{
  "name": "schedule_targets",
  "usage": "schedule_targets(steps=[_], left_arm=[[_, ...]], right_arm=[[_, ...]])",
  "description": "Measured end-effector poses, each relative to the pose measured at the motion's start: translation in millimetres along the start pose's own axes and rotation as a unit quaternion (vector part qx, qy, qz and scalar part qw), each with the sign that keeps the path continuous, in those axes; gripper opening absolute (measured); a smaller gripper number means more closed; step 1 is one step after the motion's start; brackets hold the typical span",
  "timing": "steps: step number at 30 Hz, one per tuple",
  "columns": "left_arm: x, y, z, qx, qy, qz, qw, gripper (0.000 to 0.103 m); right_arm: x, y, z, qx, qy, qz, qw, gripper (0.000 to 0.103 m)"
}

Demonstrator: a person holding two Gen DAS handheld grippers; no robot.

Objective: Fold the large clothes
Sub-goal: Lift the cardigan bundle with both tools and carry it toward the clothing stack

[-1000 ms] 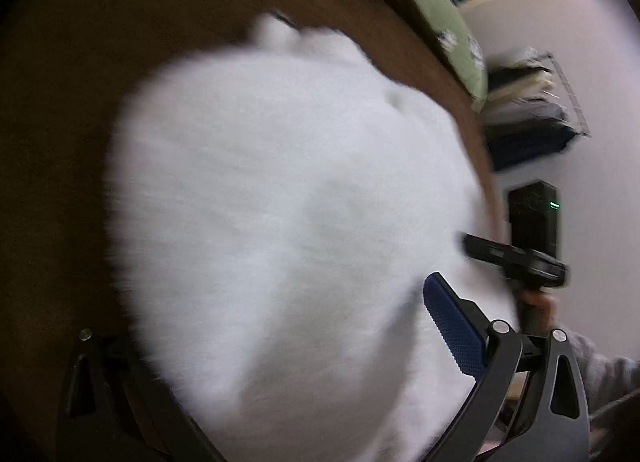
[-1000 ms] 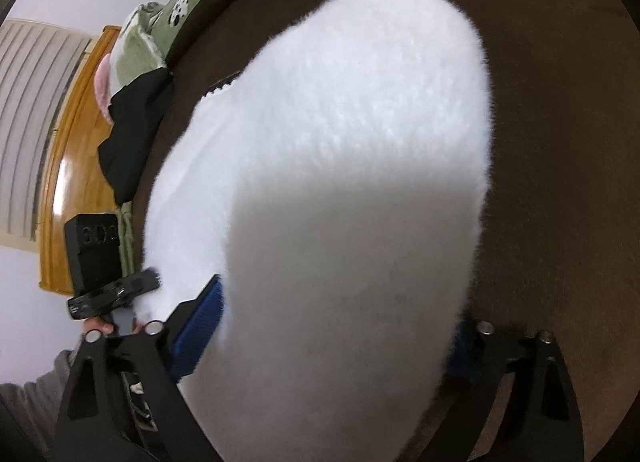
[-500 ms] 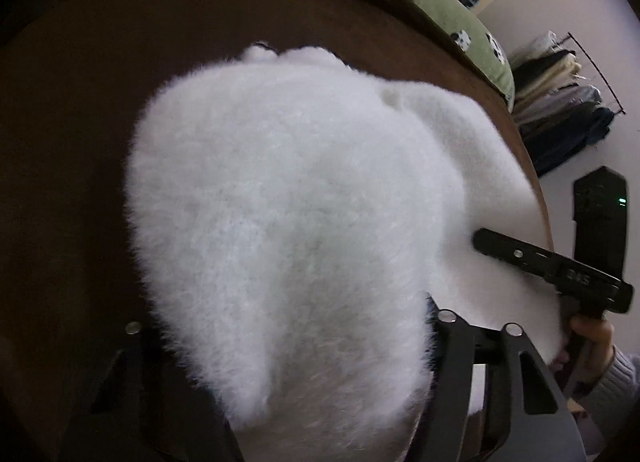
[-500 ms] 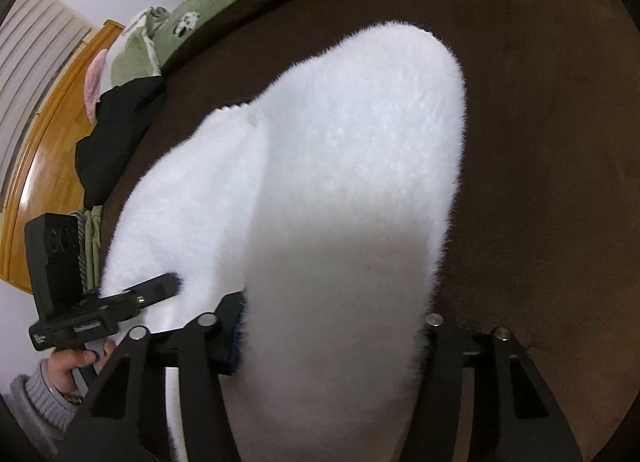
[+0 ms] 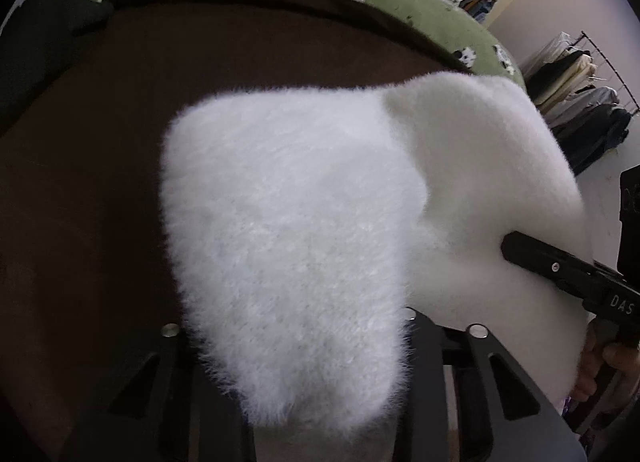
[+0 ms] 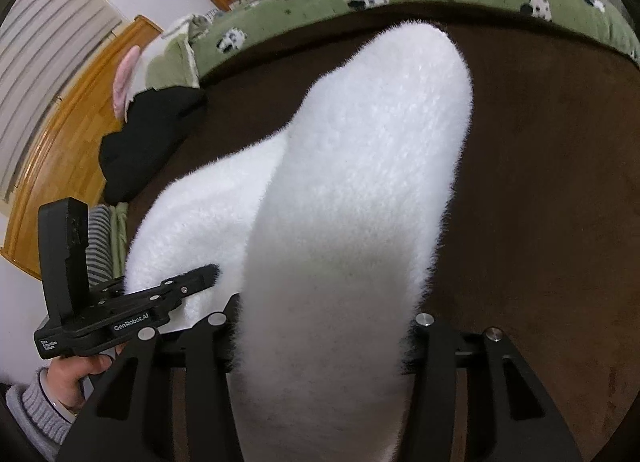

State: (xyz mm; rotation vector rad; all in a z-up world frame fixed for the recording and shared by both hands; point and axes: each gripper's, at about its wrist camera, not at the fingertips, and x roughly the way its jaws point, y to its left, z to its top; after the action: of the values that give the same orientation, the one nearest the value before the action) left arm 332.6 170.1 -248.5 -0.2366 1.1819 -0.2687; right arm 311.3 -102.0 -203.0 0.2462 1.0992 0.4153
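Gripper point(image 5: 296, 346) fingertips under white garment point(image 5: 288, 221)

brown bedspread point(image 6: 540, 181) lies bare right of the white garment point(image 6: 360, 201) — black clothing point(image 6: 152, 133) crowds left.

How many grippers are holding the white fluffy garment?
2. The left gripper grips its near left edge; the right gripper grips the near right edge. Both jaws are closing on it.

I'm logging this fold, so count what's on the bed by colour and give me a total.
White: 1, fluffy white garment
Black: 1, black garment
Brown: 1, brown blanket
Green: 1, green cover
Total: 4
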Motion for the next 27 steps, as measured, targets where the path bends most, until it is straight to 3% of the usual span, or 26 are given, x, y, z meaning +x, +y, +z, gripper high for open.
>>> schedule_targets(steps=[3,5,9,14,18,21,23,27], left_arm=[[-24,-11,8,0.007,0.002,-0.006,1.0000,0.028],[-38,-18,11,0.011,0.002,-0.025,0.9996,0.021],[-53,-35,17,0.026,-0.003,-0.021,0.9994,0.020],[-16,-40,13,0.005,0.032,-0.054,0.9980,0.023],[28,-43,-16,0.001,0.050,-0.074,0.9960,0.031],[61,-49,-38,0.005,0.051,-0.077,0.9957,0.041],[77,-50,-46,0.005,0.040,-0.068,0.9969,0.061],[92,-44,-57,0.001,0.026,-0.066,0.9975,0.087]], right_arm=[[-25,8,6,0.009,-0.008,0.005,1.000,0.048],[-40,11,8,0.015,-0.013,0.007,1.000,0.047],[-54,11,6,0.029,-0.004,0.010,1.000,0.046],[-43,-19,-9,0.051,0.008,-0.008,0.999,0.046],[-29,-54,-28,0.046,0.027,-0.019,0.998,0.047],[-16,-89,-45,0.055,0.037,-0.019,0.998,0.048],[-12,-112,-54,0.072,0.039,-0.013,0.997,0.050],[-1,-149,-70,0.095,0.041,0.013,0.995,0.056]])
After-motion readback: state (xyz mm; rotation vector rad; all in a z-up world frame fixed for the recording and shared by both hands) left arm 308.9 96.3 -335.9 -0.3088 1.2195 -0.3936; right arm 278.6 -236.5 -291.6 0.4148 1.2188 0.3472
